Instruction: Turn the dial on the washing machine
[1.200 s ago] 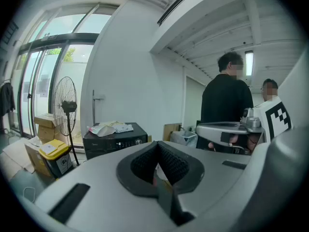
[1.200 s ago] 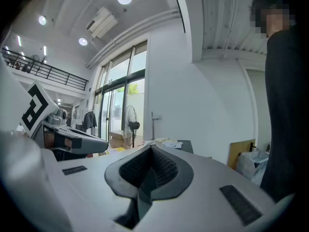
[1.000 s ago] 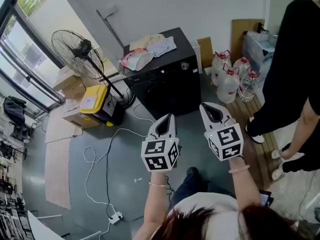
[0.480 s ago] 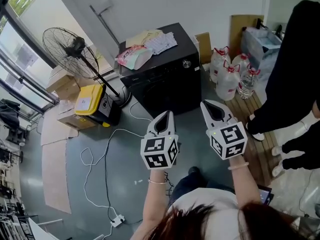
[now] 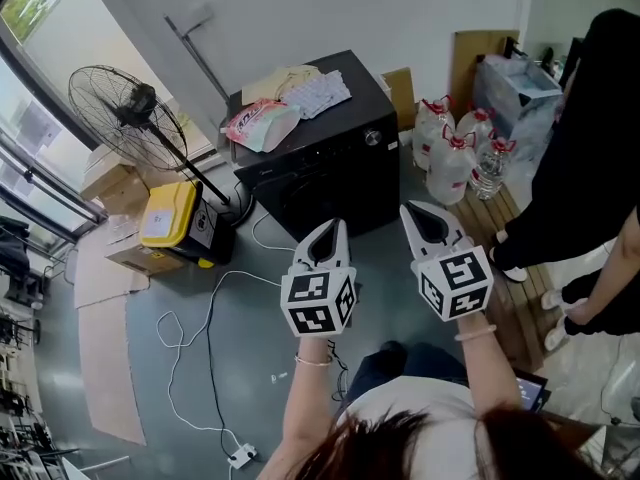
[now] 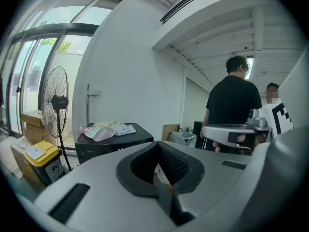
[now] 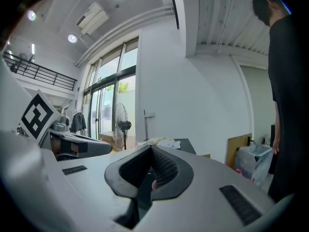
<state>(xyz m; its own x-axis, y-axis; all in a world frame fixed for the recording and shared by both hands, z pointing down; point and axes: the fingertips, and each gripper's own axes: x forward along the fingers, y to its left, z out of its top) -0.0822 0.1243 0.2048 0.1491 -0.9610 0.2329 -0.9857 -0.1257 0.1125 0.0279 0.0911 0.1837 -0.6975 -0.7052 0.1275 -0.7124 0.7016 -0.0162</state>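
- Grey floor (image 5: pixel 250 338) runs under both your tongs, with a white wall behind and tall windows far off to the left of the left tongs.
- Your left tongs (image 5: pixel 333 230) are clenched, the jaws meeting along one seam with nothing between them.
- Your right tongs (image 5: pixel 415 216) are clenched too, and they are empty. They sit just beside the left pair, at about the same height.
- The black box-shaped washing machine (image 5: pixel 330 173) stands on the floor ahead of both tongs, well apart from their tips.
- Its small round silver dial (image 5: pixel 372 138) sits near the top right corner of the front face, ahead of the gap between your two pairs of tongs. Neither pair touches it.
- On the machine's lid, beyond the left tongs, lie a pink-and-white soft pouch (image 5: pixel 255 123) and a white patterned packet (image 5: pixel 322 93).
- A black standing wire-cage fan (image 5: pixel 125 113) and a yellow plastic box (image 5: pixel 168 213) stand to the left of the left tongs.
- Clear plastic water jugs with red caps (image 5: pixel 450 158) cluster ahead and to the right of the right tongs.
- A person in black clothes (image 5: pixel 590 138) stands further right of the right tongs.
- A thin white cable (image 5: pixel 210 338) loops over the floor below and to the left of the left tongs.
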